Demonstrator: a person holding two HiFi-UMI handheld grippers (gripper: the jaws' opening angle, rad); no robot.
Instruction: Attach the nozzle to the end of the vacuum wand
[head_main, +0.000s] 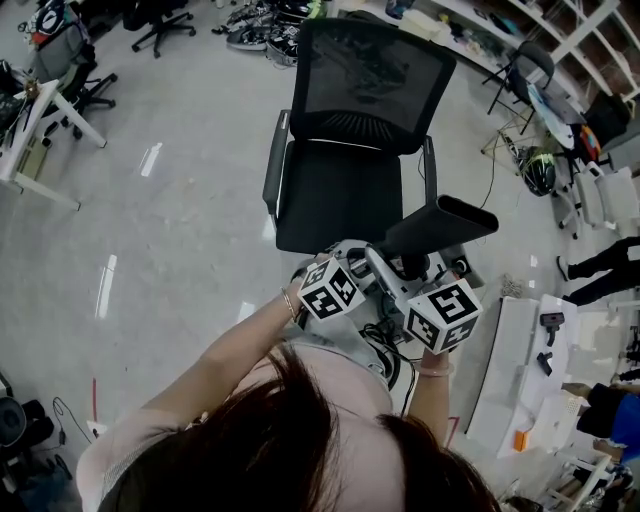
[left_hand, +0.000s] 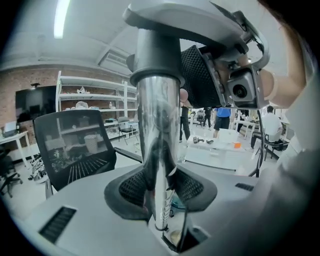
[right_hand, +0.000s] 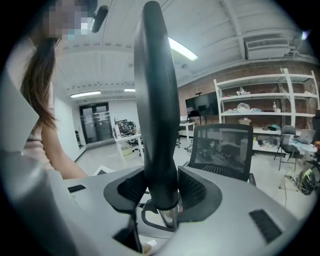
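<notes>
Since my left gripper (left_hand: 160, 186) has its jaws clenched on the slick chrome wand (left_hand: 159, 125) and my right gripper (right_hand: 162, 192) grasps the nozzle (right_hand: 154, 100), angled toward two o'clock above the chair (head_main: 340, 200), pushing off-axis could jam the joint or twist the wand loose.

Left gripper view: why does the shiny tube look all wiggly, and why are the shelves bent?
Left gripper view: the chrome wand mirrors the room in stretched streaks, and the wide-angle lens bows the shelves; the ceiling light glares white. Right gripper view: the dark nozzle looms huge because it is so close, and the corners go black. Head view: light streaks shine on the floor.
</notes>
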